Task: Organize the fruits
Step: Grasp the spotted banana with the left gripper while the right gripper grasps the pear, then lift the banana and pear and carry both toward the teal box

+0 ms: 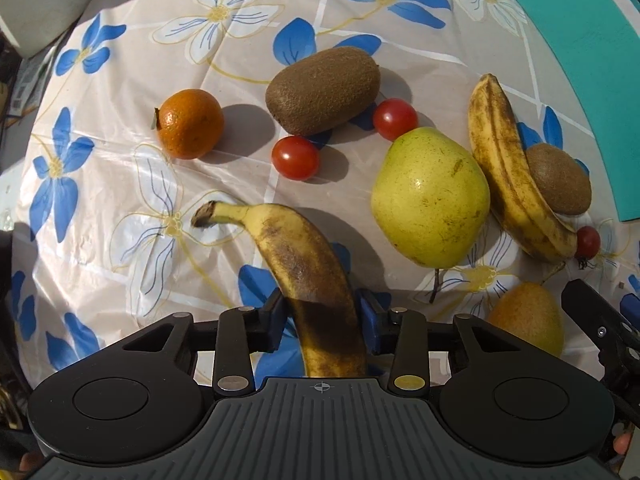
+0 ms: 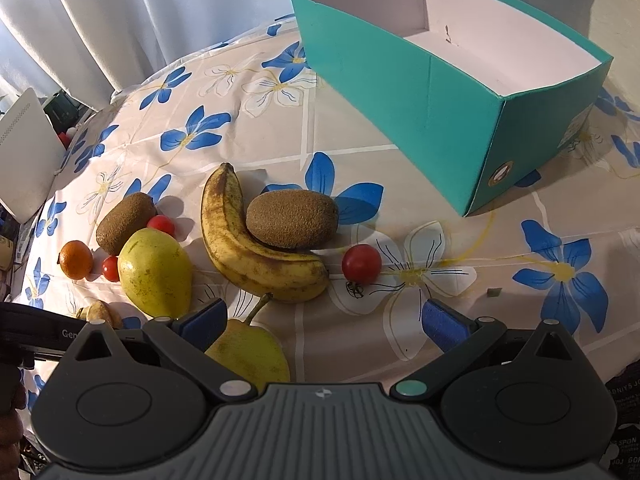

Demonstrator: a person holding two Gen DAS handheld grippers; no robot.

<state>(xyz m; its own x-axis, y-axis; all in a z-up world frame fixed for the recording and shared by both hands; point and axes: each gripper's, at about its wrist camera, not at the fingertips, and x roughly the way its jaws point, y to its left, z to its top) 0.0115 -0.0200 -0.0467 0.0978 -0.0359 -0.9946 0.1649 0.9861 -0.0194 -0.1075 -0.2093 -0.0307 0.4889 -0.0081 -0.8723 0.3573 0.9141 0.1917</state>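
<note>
Left wrist: my left tongs (image 1: 320, 316) clamp the near banana (image 1: 304, 264) off-centre; lifted, it may swivel. Right tongs (image 2: 324, 324) gape at six o'clock.

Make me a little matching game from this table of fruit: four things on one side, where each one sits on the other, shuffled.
Things:
1. teal box
2. spotted banana
3. second banana
4. tangerine

Places:
A. curled around a kiwi
B. alone at the far left of the fruit
C. between the left gripper pads
D. standing open, no fruit visible inside

Pairs: 1-D, 2-C, 3-A, 4-B
</note>
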